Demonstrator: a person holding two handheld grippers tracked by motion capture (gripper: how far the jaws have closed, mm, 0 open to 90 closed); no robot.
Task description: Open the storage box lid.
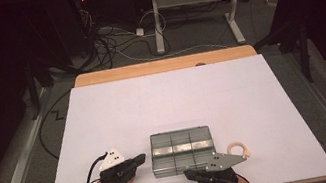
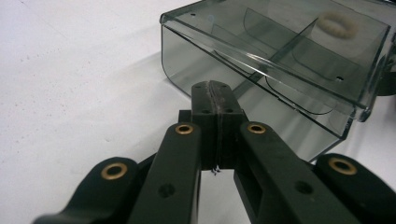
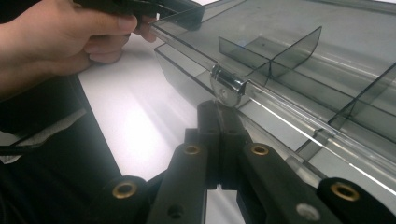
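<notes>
Just ahead of both claws: clear divided box on white worktop | left claw jaws pressed together, empty, at box's side | right claw likewise, tips at box's latch

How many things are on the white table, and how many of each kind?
Clear plastic compartment box: 1
Small cream ring: 1
Black grippers held in hands: 2, the left gripper and the right gripper, both with jaws closed
Total: 4
</notes>
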